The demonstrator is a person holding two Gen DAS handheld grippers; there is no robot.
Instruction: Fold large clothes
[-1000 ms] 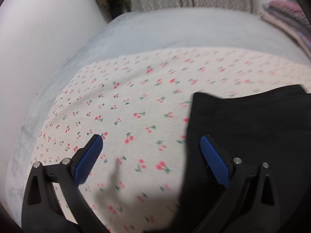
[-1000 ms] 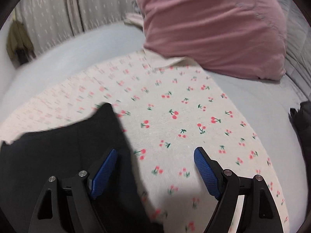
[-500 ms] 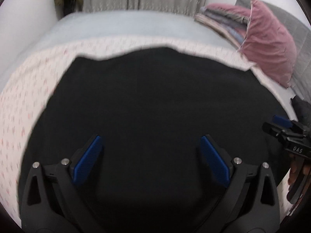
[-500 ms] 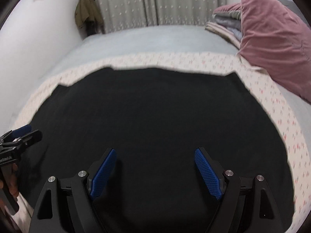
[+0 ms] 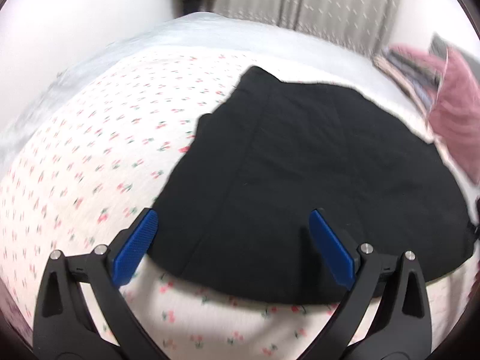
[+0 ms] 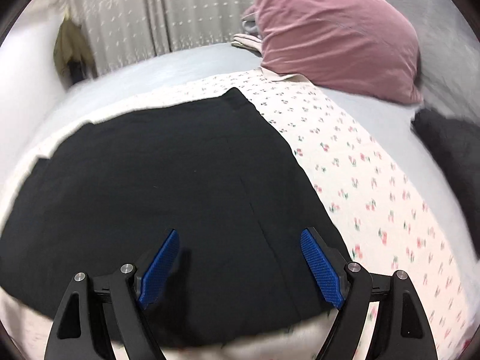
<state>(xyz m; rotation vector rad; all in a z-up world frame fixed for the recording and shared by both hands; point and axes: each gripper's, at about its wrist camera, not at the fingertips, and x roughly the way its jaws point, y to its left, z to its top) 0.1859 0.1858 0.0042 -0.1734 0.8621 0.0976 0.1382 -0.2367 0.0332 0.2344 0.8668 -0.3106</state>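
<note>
Both grippers have swung across the bed within the last second: a second ago each looked mostly at the cherry-print sheet with only an edge of the garment in view, half a second ago the black cloth filled both views, and now each sits over its own side of it. The left gripper [image 5: 231,240] has its jaws spread wide, with nothing between its blue pads; its left pad hangs just over the garment's left edge. The right gripper [image 6: 240,265] is likewise wide apart and empty, its right pad near the garment's right edge.

The black garment [image 5: 315,165] lies flat on the cherry-print sheet [image 5: 90,150], directly under and ahead of both grippers, its near hem just behind the fingertips. It appears already folded into a rough rectangle, with a lengthwise seam or fold line visible. A pink pillow [image 6: 336,33] lies well beyond the right gripper; a dark item [image 6: 450,144] lies off to its right.

Judgement: neither gripper has hold of cloth, so this is a repositioning between folds. The next grasp probably falls at the near corners. Motion blur limits certainty on edge detail.
</note>
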